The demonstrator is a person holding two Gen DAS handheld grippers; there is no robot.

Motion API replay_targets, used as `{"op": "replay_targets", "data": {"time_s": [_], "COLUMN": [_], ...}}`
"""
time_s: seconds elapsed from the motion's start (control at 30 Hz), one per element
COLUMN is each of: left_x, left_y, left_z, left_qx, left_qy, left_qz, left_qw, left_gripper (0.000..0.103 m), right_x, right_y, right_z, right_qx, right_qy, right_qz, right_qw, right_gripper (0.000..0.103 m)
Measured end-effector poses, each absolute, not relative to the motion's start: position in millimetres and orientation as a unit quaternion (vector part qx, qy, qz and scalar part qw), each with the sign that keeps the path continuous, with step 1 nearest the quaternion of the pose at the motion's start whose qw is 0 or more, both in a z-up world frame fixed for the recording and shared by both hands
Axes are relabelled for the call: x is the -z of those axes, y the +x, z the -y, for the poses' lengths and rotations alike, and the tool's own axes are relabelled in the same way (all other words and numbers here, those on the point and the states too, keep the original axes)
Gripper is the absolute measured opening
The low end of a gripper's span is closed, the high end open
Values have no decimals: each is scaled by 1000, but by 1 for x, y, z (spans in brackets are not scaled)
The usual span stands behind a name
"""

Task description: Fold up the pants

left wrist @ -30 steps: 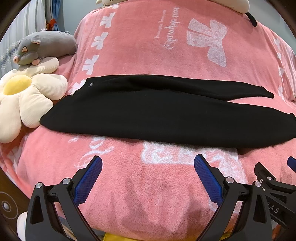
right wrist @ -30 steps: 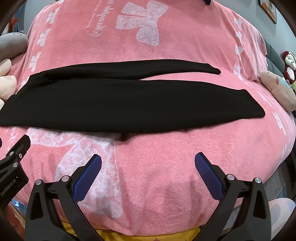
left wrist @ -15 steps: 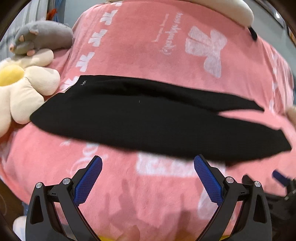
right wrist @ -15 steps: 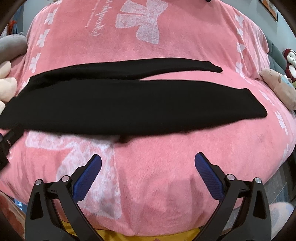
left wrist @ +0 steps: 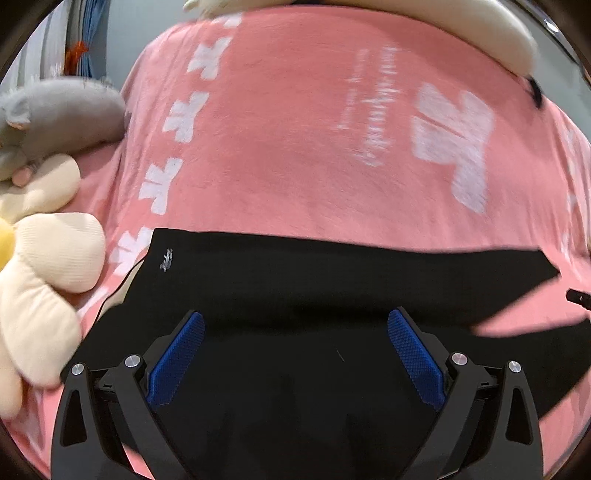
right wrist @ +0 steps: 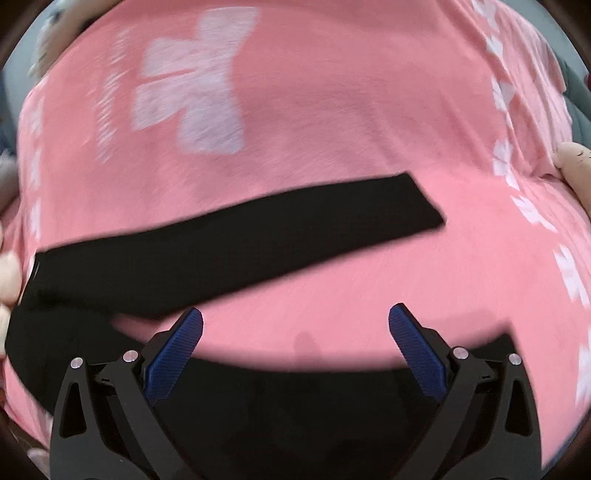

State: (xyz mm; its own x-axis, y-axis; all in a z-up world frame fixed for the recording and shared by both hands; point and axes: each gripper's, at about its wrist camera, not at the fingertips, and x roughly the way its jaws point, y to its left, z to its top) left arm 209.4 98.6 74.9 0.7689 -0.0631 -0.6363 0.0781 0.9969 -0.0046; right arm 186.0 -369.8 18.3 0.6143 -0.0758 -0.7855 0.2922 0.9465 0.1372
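Black pants (left wrist: 295, 288) lie spread sideways on a pink blanket (left wrist: 295, 147), waist at the left near a small white logo, legs running right. My left gripper (left wrist: 295, 332) is open, its blue pads over the upper part of the pants. In the right wrist view the far leg (right wrist: 240, 240) runs diagonally and the near leg (right wrist: 295, 406) lies under my right gripper (right wrist: 295, 328), which is open above the gap between the legs. Neither gripper holds anything.
A cream flower cushion (left wrist: 44, 295) and a grey plush toy (left wrist: 59, 114) sit at the blanket's left edge. A cream pillow (left wrist: 461, 33) lies at the far end. A pale plush (right wrist: 576, 170) sits at the right edge.
Both grippers have moved forward from the blanket's near edge to over the pants. The pants have not moved. Both stay open.
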Motion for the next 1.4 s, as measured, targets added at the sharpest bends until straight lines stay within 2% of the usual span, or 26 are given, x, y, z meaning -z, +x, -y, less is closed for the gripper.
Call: {"op": "replay_targets", "data": {"time_s": [0.3,0.37,0.53,0.63,0.67,0.73,0.77,0.8,0.83,0.87,0.9,0.93,0.97,1.17,1.33,1.4], "left_x": [-55,-44,-12,14,21,23,25,25,24,22,19,16,9,-56,-116,-123], "left_y": [376,402,447,469,475,479,483,484,484,482,480,477,470,415,335,298], "left_z": [-205,-228,-261,-281,-287,-291,-291,-291,-290,-288,-287,-287,-289,-305,-299,-291], "left_qx": [-71,-87,-122,-101,-102,-111,-108,-111,-115,-110,-101,-84,-71,-3,33,43], "left_qy": [-53,-81,-77,-119,-134,-134,-132,-124,-114,-105,-108,-118,-134,-188,-162,-155], "left_qz": [-410,-421,-456,-503,-512,-500,-501,-500,-497,-494,-492,-490,-486,-426,-409,-411], "left_qw": [908,899,878,850,843,848,848,850,853,856,858,860,861,885,897,897], "left_gripper": [98,98,98,98,98,96,96,86,79,67,47,33,14,11,10,10], "right_x": [23,36,61,70,70,71,71,70,68,66,64,61,55,2,-45,-65], "right_y": [312,330,358,368,369,370,370,368,368,366,364,361,356,313,256,225], "right_z": [490,505,511,510,509,508,505,501,498,495,493,492,489,481,465,455], "right_qx": [132,141,141,137,138,135,131,119,109,100,95,85,83,65,35,23], "right_qy": [147,146,123,116,115,114,114,115,119,125,130,138,139,143,117,109], "right_qz": [-461,-475,-509,-514,-509,-504,-502,-499,-497,-493,-491,-485,-476,-421,-389,-381], "right_qw": [865,856,840,839,842,846,847,851,853,855,856,859,864,893,913,918], "right_gripper": [96,96,96,97,95,84,74,57,48,31,17,15,14,13,13,13]}}
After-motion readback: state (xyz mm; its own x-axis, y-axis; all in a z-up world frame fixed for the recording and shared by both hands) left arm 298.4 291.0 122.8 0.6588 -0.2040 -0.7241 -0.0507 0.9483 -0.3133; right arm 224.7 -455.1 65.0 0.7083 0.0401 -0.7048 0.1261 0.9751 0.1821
